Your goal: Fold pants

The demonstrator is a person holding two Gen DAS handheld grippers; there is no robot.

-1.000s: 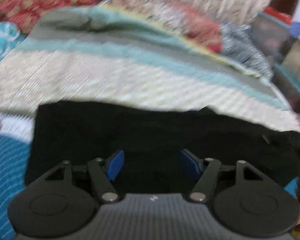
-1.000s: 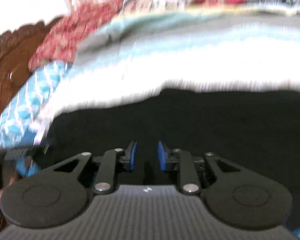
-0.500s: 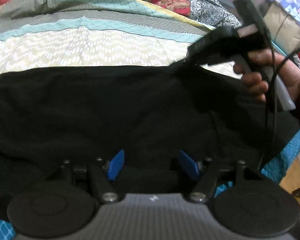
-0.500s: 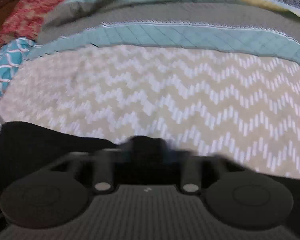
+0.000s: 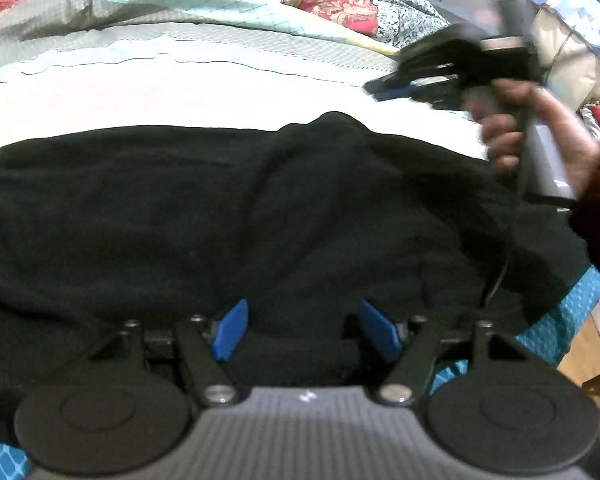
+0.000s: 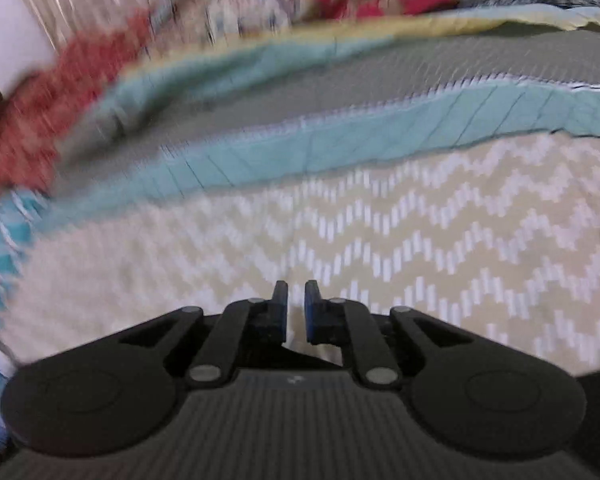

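Let go of the pants, R gripper (image 6: 296,306) up over the bed now.

A sec ago my R gripper pinched the far edge of the black pants (image 5: 228,220); now its jaws have just been opening a bit, almost together w/ nothing between, over the zigzag bedspread (image 6: 440,240). L gripper (image 5: 306,330) is spread wide, empty, low over the near edge. Pants lie bunched across the bed, fold laid over I think. Next: smooth it.
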